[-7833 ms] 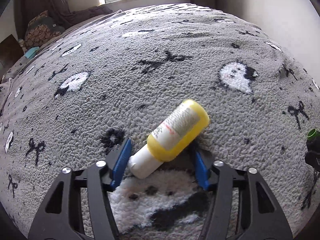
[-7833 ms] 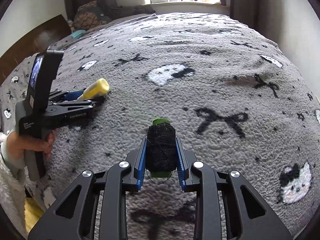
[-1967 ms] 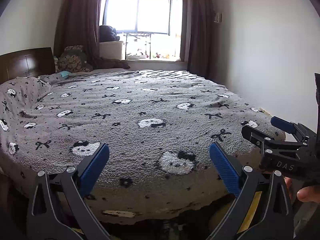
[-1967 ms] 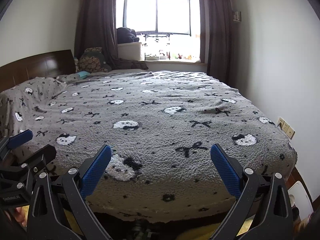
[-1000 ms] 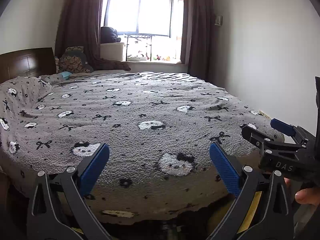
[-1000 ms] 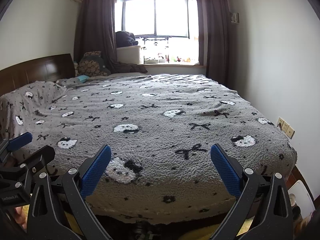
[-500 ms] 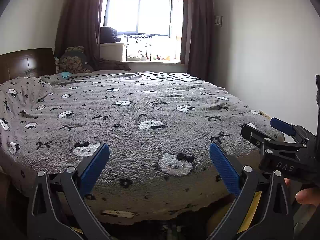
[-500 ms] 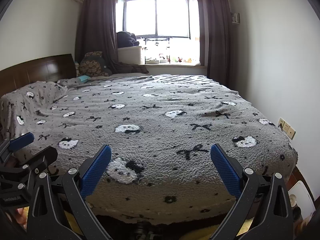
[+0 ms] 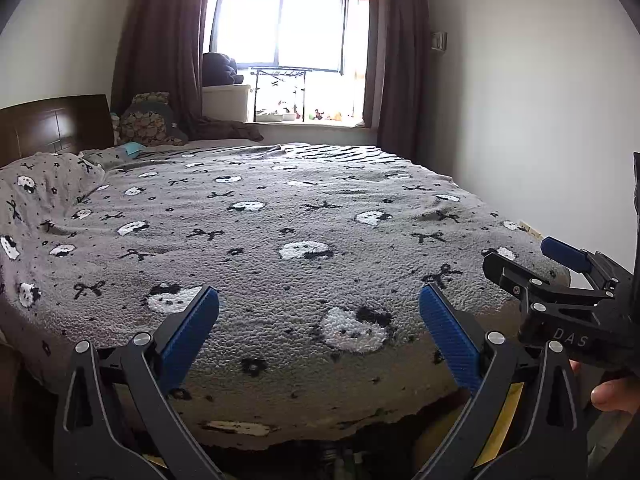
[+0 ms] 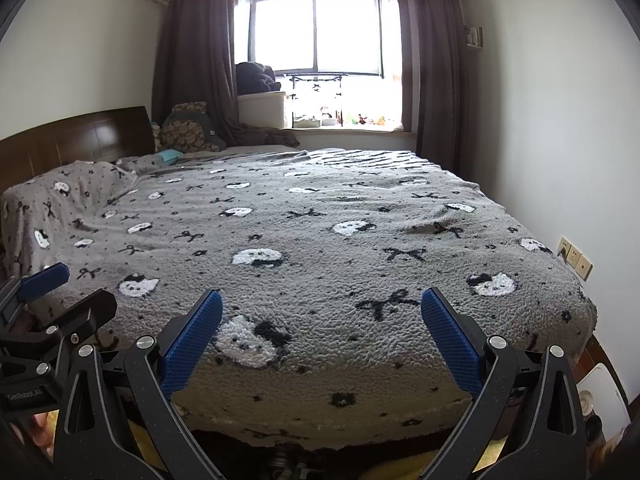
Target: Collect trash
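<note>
Left wrist view: left claw [image 9: 319, 312] and right claw [image 10: 322, 314] both spread wide, empty, above grey cat-patterned blanket [image 9: 304, 216].

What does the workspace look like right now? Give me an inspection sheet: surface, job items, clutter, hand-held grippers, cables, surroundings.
Surface: grey fleece blanket with cat faces and bows covers the bed; lies flat, slightly rumpled toward the far side.
Job's things: nothing seen; no trash on the blanket.
Clutter: patterned cushion at the headboard corner, dark clothes on a white box by the window.
Grippers: left hand-held gripper open, empty; right hand-held gripper open, empty; both held short of the bed's near edge.
Cables: nothing seen.
Surroundings: wooden headboard, dark curtains, bright window, wall sockets.
</note>
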### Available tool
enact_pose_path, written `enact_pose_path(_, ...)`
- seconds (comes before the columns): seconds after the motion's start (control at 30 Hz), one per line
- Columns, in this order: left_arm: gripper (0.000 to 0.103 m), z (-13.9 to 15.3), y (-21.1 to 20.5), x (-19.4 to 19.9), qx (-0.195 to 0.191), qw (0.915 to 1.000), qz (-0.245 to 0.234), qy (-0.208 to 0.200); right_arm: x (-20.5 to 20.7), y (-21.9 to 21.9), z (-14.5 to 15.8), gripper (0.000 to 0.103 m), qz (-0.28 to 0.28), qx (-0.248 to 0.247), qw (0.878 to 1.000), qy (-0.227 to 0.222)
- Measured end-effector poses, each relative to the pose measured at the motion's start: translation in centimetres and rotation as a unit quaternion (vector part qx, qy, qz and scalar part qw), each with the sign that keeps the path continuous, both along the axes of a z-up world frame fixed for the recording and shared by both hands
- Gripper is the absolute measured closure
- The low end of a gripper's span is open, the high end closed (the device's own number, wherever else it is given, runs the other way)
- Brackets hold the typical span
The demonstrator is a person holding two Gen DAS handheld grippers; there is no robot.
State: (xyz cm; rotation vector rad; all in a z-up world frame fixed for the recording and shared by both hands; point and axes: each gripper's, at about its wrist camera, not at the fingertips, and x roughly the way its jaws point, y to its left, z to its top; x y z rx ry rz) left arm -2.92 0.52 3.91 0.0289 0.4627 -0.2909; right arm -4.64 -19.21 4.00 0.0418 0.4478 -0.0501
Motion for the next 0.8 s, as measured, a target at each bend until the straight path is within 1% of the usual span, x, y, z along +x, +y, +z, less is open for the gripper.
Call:
enact_pose_path(0.33, 0.008, -0.19, -0.04, 0.24, -0.002, 1.0000, 0.005, 0.005, 0.13, -0.07, -0.13, 0.004, -0.002, 0.001, 1.000, 0.002)
enact_pose_path(0.5, 0.008, -0.21, -0.27, 0.21, 0.014, 0.9996, 0.026, 0.000, 0.22, -0.11, -0.30, 0.004, -0.001, -0.001, 1.000, 0.005)
enact_pose_path(0.67, 0.008, -0.29, -0.58, 0.07, 0.010, 0.9999, 0.012, 0.002, 0.18, -0.19, -0.40, 0.004, -0.001, -0.002, 1.000, 0.006)
enact_pose_path(0.8, 0.008, -0.24, -0.50, -0.08, 0.007, 0.9998, 0.015, -0.004, 0.13, -0.44, -0.38, 0.004, -0.004, 0.000, 1.000, 0.005)
